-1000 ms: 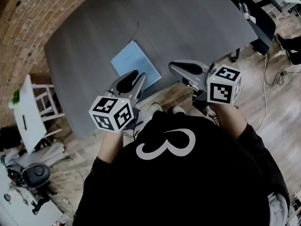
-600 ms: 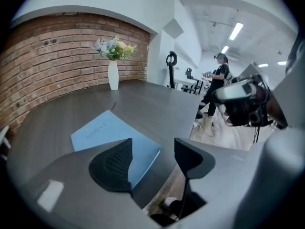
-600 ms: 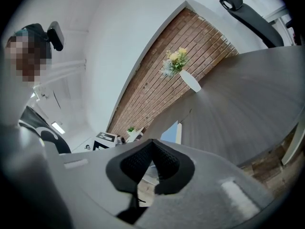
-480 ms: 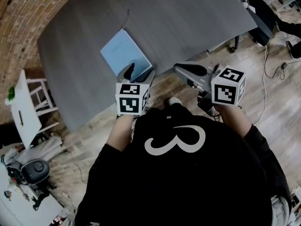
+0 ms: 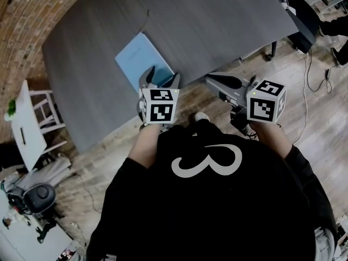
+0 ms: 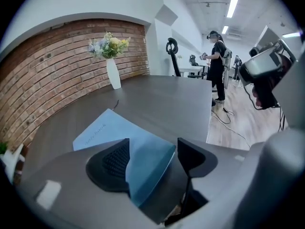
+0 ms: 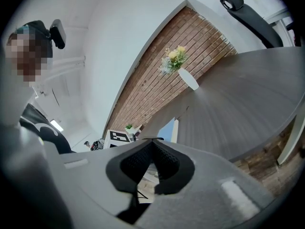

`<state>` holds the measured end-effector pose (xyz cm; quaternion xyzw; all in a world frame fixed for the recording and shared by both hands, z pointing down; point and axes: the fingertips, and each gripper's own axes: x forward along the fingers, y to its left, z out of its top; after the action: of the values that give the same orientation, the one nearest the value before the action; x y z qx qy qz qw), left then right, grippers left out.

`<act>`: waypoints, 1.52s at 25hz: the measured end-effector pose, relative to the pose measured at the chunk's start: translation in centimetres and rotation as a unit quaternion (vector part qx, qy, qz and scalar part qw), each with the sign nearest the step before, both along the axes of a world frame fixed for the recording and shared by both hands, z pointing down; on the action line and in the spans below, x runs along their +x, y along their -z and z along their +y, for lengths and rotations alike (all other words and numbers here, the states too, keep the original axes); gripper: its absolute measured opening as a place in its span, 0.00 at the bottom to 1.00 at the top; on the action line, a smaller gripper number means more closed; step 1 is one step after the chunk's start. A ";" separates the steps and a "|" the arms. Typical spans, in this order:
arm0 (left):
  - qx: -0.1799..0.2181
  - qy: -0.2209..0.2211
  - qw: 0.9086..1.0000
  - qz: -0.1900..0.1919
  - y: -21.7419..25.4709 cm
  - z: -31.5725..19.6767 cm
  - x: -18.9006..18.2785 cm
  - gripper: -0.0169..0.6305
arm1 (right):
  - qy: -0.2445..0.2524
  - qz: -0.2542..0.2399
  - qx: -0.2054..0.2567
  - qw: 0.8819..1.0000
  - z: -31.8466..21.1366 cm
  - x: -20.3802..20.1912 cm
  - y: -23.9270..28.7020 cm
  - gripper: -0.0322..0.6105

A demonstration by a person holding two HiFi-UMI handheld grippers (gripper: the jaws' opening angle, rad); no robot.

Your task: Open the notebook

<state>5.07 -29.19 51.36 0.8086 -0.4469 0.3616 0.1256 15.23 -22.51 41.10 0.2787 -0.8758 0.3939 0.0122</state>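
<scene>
A closed light-blue notebook [image 5: 136,58] lies flat on the dark grey table [image 5: 217,20], near its front edge. My left gripper [image 5: 161,78] points down at the notebook's near corner. In the left gripper view its jaws are opening wide, and that corner of the notebook [image 6: 109,130] shows between them; the pads do not press on it. My left gripper [image 6: 153,149] holds nothing. My right gripper [image 5: 209,78] hovers off the table's front edge over the wooden floor. The right gripper [image 7: 152,142] is shut with nothing in it, and the notebook [image 7: 167,128] shows as a blue sliver beyond.
A white vase of flowers [image 6: 113,73] stands at the table's far side by the brick wall. A thin dark cable [image 5: 145,18] lies behind the notebook. A white stand [image 5: 30,124] is left of the table, an office chair [image 5: 296,20] at right. A person [image 6: 219,61] stands far off.
My left gripper has dropped and rolled toward the notebook's near corner, and its jaws have spread from nearly closed to wide. The right gripper has sunk slightly.
</scene>
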 end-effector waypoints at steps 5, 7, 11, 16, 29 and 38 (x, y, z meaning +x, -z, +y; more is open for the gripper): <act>-0.005 0.001 1.000 0.025 0.3 -0.3 -1.1 0.50 | -0.003 0.008 -0.001 1.000 -0.6 -0.4 0.0 0.05; -0.003 0.002 0.999 0.036 0.6 -0.1 -1.2 0.50 | 0.003 0.009 0.001 1.000 -0.6 -0.6 -0.1 0.05; -0.007 0.013 0.998 0.060 1.2 1.4 0.2 0.47 | 0.018 0.003 0.010 1.000 0.0 0.7 -0.6 0.05; -0.002 0.021 0.995 0.100 3.7 2.7 0.2 0.39 | 0.034 -0.002 0.023 0.999 0.1 0.6 -0.1 0.05; 0.054 0.081 0.985 0.143 8.8 5.5 -4.1 0.29 | 0.072 -0.008 0.049 0.996 -0.2 -2.0 1.3 0.05; 0.053 0.124 0.973 0.186 9.6 7.7 -8.0 0.21 | 0.074 0.019 0.039 0.996 -0.5 -3.7 0.1 0.05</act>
<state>-2.92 -21.47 41.77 0.8052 -0.5311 0.1625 0.2078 11.52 -23.02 40.98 0.2212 -0.9083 0.3519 0.0467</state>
